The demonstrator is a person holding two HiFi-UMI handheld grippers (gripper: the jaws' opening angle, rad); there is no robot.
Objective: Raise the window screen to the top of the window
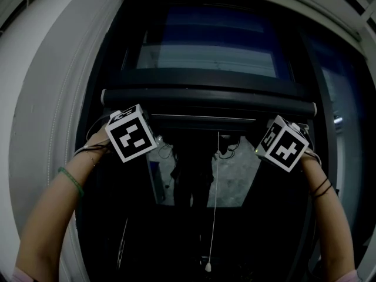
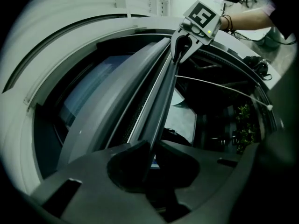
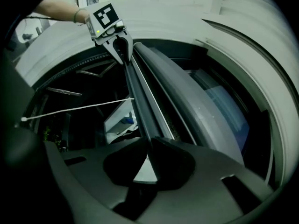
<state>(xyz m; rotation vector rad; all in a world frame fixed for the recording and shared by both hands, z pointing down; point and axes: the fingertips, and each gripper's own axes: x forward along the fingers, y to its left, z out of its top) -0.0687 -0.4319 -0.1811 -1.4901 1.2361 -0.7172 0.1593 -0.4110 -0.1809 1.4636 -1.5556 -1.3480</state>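
The left gripper (image 2: 149, 158) has its 2 jaws pinched narrow on the thin edge of the screen bar (image 2: 162, 90), near the bar's left end. The right gripper (image 3: 148, 158) clamps the same bar in the same narrow way near its right end (each gripper also shows in the other's view, far along the bar). In the head view the bar runs level across the window, from the left side of the white window frame (image 1: 53, 98) to the right side, with glass (image 1: 211, 40) showing above it and a dark opening below. A thicker rounded grey rail (image 2: 114, 104) lies just beside the bar on the glass side, with a narrow strip of dark mesh (image 2: 142, 108) between the 2. A white pull cord (image 1: 215, 187) hangs from the middle of the bar and ends in a small knob (image 1: 208, 267) near the lower edge of the window. A green band (image 1: 70, 180) circles the left wrist.
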